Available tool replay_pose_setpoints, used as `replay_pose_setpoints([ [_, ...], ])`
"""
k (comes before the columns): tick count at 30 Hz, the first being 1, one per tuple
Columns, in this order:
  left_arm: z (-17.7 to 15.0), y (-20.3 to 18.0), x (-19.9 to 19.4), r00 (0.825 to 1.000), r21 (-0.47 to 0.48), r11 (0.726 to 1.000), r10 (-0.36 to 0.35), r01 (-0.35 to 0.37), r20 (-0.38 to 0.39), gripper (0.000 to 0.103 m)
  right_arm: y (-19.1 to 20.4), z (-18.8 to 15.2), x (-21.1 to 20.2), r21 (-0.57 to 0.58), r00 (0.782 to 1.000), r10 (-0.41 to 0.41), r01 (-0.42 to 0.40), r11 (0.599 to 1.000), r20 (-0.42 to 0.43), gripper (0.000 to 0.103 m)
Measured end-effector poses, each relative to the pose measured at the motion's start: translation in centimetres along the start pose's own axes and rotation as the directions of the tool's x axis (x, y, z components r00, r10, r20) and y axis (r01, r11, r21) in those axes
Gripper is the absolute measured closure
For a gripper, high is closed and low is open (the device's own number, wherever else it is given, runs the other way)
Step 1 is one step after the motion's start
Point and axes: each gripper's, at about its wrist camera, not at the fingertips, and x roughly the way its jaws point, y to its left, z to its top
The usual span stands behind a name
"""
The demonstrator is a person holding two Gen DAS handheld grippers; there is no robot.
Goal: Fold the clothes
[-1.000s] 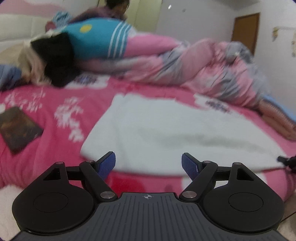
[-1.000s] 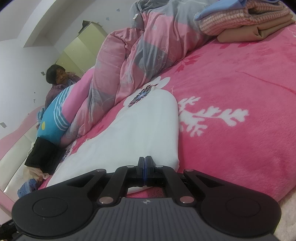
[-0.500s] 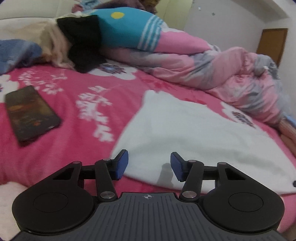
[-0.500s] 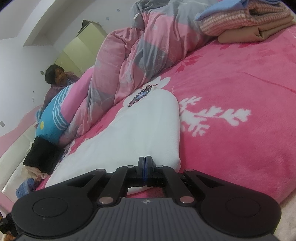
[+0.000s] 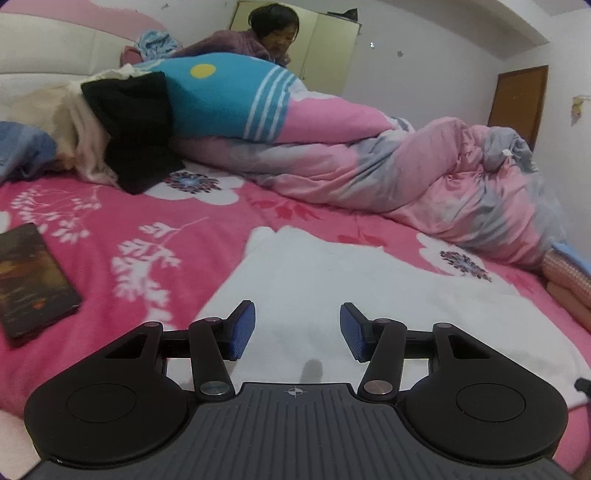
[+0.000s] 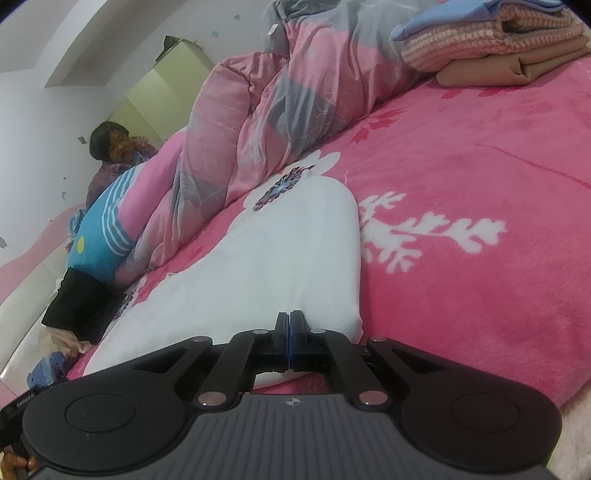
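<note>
A white garment (image 5: 369, 280) lies spread flat on the pink flowered bed cover (image 5: 155, 221). My left gripper (image 5: 297, 328) hovers low over its near left part. It is open about half way, with cloth below the blue pads (image 5: 242, 332) and nothing pressed between them. In the right wrist view the same garment (image 6: 277, 251) stretches away from me. My right gripper (image 6: 290, 325) is shut at the garment's near edge close to its right corner. Cloth shows on both sides of the fingertips and under them.
A dark phone (image 5: 29, 280) lies left of the garment. A rumpled pink and grey quilt (image 5: 406, 173) and a blue pillow (image 5: 221, 96) run along the far side. Folded clothes (image 6: 498, 40) are stacked at the far right. A person (image 5: 273, 33) sits behind the bed.
The left gripper's jaws have narrowed from wide to about half. It has shifted along the bed's edge and now stands over the garment's near left part. The right gripper has not moved.
</note>
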Motion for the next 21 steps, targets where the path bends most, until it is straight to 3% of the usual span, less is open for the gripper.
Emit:
replay_pose_setpoints([
  [5,0.1,-1.0,0.1,1.0,-0.002,1.0,-0.026,0.026,-0.005,0.049,-0.1,0.0,0.0,-0.002,1.0,-0.001,0.001,1.0,-0.003,0.103],
  [10,-2.5,-5.7,-0.2,0.996,0.173,0.982,-0.077,0.082,-0.035,0.032,-0.3,-0.1,0.1,0.014,1.0,0.002,-0.002,1.0,0.003,0.103],
  [14,-4.9,-8.4,1.0,0.993,0.264,0.962,-0.05,0.077,-0.107,0.026,-0.2,-0.1,0.1,0.008,1.0,-0.005,0.005,1.0,-0.001,0.103],
  [16,-5.7,-9.0,1.2,0.995,0.297,0.953,-0.024,0.053,-0.099,0.02,-0.2,0.0,0.1,0.008,1.0,-0.006,0.006,1.0,-0.003,0.103],
  [21,-5.6,-8.6,1.5,0.994,0.279,0.959,-0.014,0.044,-0.109,0.01,-0.1,0.0,0.2,0.007,1.0,-0.008,0.008,1.0,-0.004,0.103],
])
